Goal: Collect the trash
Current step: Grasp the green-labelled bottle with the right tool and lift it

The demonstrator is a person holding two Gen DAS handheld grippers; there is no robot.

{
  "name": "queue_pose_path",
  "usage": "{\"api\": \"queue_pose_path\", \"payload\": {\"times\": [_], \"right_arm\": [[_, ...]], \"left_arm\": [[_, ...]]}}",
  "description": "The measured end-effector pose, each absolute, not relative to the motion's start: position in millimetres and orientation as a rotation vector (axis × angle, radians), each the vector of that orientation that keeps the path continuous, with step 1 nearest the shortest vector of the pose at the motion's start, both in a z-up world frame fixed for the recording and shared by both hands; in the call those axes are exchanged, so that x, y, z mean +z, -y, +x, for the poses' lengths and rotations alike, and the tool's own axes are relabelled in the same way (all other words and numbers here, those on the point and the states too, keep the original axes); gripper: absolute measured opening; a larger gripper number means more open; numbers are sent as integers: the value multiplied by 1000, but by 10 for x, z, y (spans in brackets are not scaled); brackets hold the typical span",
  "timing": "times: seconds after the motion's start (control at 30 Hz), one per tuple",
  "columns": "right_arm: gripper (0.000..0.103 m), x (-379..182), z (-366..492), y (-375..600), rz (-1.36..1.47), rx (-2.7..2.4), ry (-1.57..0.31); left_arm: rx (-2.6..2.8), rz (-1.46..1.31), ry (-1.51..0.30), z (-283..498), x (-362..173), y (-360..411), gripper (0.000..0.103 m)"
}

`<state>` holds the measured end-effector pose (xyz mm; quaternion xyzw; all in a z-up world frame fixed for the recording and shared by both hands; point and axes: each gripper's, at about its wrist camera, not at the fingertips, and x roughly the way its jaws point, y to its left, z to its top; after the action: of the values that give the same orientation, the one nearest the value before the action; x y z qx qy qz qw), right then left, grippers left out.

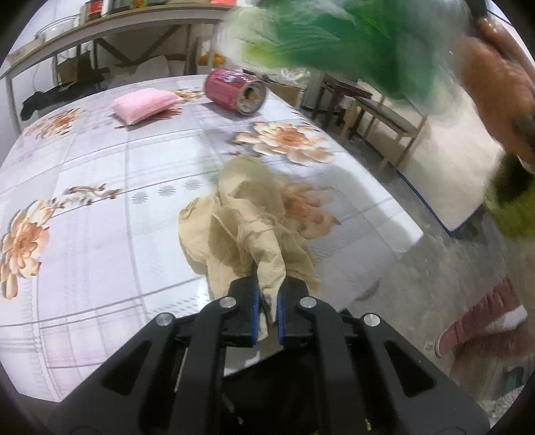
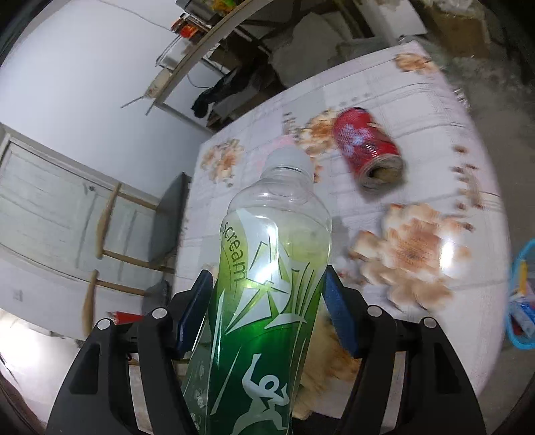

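Observation:
My left gripper [image 1: 268, 302] is shut on a crumpled tan paper [image 1: 247, 217] that hangs over the floral table [image 1: 100, 174]. My right gripper [image 2: 267, 301] is shut on a clear plastic bottle with a green label [image 2: 267, 284] and holds it above the table; the bottle shows blurred at the top of the left wrist view [image 1: 317, 33]. A red can [image 1: 235, 90] lies on its side at the far end of the table and also shows in the right wrist view [image 2: 367, 147]. The tan paper shows beneath the bottle [image 2: 331, 361].
A pink pouch [image 1: 143, 105] lies near the can. Wooden stools [image 1: 378, 117] stand past the table's right edge. A blue basket [image 2: 521, 294] is at the right. A person's red shoe [image 1: 478, 318] is on the floor. Shelves stand along the back wall [image 1: 100, 30].

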<state>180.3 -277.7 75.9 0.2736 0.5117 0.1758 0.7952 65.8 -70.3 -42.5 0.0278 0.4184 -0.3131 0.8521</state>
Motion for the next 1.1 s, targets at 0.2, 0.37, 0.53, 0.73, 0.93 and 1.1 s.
{"api": "queue_pose_path", "payload": {"times": [0.2,0.37,0.53,0.73,0.93,1.1], "right_arm": [[65,344,1468,2782,434,248,-1150],[65,73,1354,2704,371,202,-1171],[66,-19,1363,2635,336,193,-1172],[58,-150,1353,2597,373,230,-1181],[57,-177,1271,2719,466,231,-1148],[57,-137,1210,2787,497,224,-1117]], "left_arm": [[-583,23,-885,796,-397,559,6],[-551,6,-888,884,-402,511,6],[-535,-3,-887,909,-402,488,6],[-518,-3,-888,991,-416,503,6],[-503,2,-895,1029,-393,509,6],[-478,16,-884,1083,-332,516,6]]}}
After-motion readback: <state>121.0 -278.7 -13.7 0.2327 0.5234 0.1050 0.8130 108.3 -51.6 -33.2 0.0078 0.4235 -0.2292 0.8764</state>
